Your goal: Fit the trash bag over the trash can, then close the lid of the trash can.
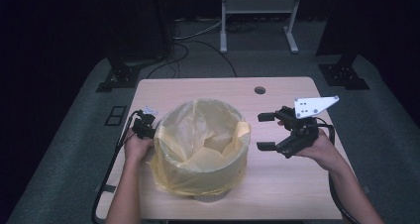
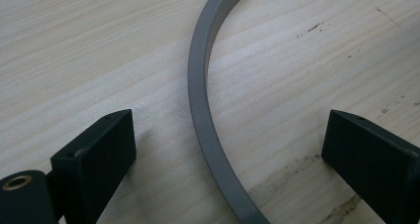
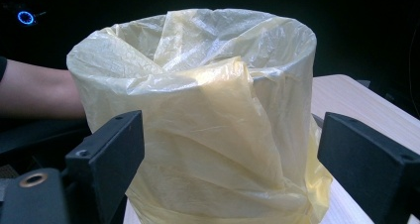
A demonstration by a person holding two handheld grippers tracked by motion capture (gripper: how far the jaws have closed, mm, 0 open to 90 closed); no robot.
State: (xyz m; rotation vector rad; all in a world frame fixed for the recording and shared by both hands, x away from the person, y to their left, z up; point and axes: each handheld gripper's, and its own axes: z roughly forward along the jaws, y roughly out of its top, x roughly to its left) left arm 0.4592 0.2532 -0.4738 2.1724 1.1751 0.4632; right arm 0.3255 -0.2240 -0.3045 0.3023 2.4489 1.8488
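Grey ring (image 2: 203,110) lies flat between the wide, empty left tongs (image 2: 228,154); closing could skid it. Right tongs (image 1: 266,131), also wide, might snag the yellow liner (image 1: 198,140).

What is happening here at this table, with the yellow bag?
A person holds a tool in each hand beside a bin lined with a yellow bag. The left tool, open, points down at a grey ring lying on the table. The right tool, open, faces the bag without touching it.

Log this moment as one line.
bin: upright, yellow bag draped over rim | left tool: open above grey ring | right tool: open, facing bag
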